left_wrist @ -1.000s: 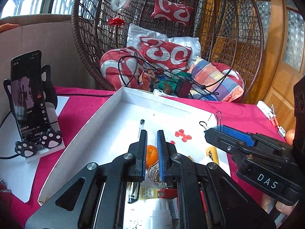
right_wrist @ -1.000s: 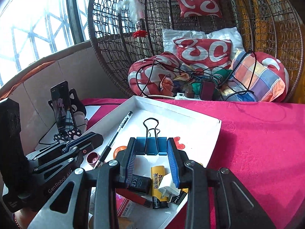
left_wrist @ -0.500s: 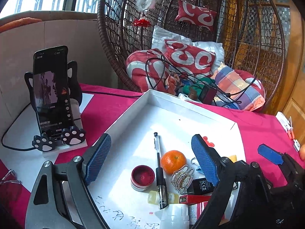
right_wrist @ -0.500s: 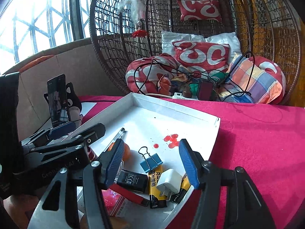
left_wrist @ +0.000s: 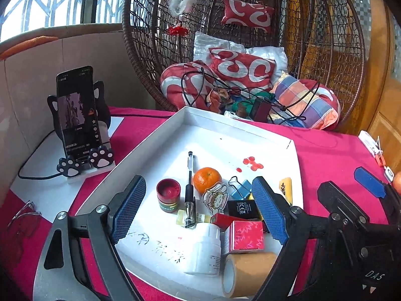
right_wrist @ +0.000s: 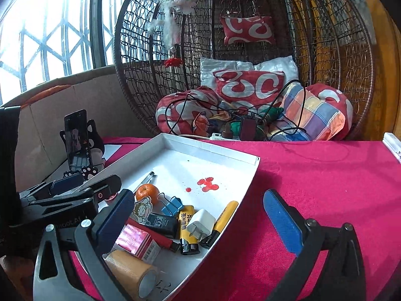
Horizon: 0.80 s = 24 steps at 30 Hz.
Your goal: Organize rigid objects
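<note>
Both objects lie loose in the white tray [left_wrist: 297,155]: orange [left_wrist: 207,179] at frame centre, blue binder clip [right_wrist: 172,205] just right of it. Left gripper [left_wrist: 198,212] jaws spread, nothing pinched. Right gripper [right_wrist: 198,222] jaws opening, empty, straddling the tray's right rim.

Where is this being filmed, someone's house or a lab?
Most likely a home sunroom or balcony: a wicker egg-shaped hanging chair piled with red-and-white patterned cushions, a grilled window, and a table under a crimson cloth.
</note>
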### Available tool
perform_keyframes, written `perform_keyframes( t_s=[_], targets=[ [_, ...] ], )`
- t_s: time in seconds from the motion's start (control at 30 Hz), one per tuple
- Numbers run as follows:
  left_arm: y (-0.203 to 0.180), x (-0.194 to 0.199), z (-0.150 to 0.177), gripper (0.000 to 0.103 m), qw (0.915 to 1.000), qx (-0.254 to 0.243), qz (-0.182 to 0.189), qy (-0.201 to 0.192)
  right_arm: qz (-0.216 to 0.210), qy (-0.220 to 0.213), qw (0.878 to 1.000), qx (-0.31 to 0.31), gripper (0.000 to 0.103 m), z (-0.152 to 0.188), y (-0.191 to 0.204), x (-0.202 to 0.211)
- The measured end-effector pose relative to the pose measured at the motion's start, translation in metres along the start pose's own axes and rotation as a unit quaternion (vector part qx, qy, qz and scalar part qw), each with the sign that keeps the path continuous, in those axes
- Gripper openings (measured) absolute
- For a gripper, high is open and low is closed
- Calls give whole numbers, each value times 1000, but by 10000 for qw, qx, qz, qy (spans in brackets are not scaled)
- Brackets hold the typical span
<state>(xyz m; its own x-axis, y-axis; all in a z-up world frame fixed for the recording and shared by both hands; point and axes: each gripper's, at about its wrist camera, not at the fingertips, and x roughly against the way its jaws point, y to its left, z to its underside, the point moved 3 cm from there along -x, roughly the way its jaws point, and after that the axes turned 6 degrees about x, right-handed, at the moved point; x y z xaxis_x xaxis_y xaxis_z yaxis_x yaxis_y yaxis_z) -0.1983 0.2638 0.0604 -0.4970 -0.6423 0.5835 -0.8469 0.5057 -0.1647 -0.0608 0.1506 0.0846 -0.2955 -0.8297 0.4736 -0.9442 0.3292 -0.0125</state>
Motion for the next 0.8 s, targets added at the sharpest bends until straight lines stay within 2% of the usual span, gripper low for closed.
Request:
perform_keyframes(
  t_s=[0.17,0.4,0.63,0.8],
  targets=[
    [-20,21,9,87,9988,-375,-263,-188,838,-65,9965,29,103,10,-13,24],
    [-45,44,18,87,9948,-853,-466,-296,1108,-60,9933,-311,103,19,-37,45],
    [-71,69,24,87,9922,-1094,-376,-469,1465,-247,9872,-582,103,24,-59,75],
    [-87,88,29,87,9886,-1311,-368,-642,1533,-378,9856,-599,103,27,-65,96]
  ],
)
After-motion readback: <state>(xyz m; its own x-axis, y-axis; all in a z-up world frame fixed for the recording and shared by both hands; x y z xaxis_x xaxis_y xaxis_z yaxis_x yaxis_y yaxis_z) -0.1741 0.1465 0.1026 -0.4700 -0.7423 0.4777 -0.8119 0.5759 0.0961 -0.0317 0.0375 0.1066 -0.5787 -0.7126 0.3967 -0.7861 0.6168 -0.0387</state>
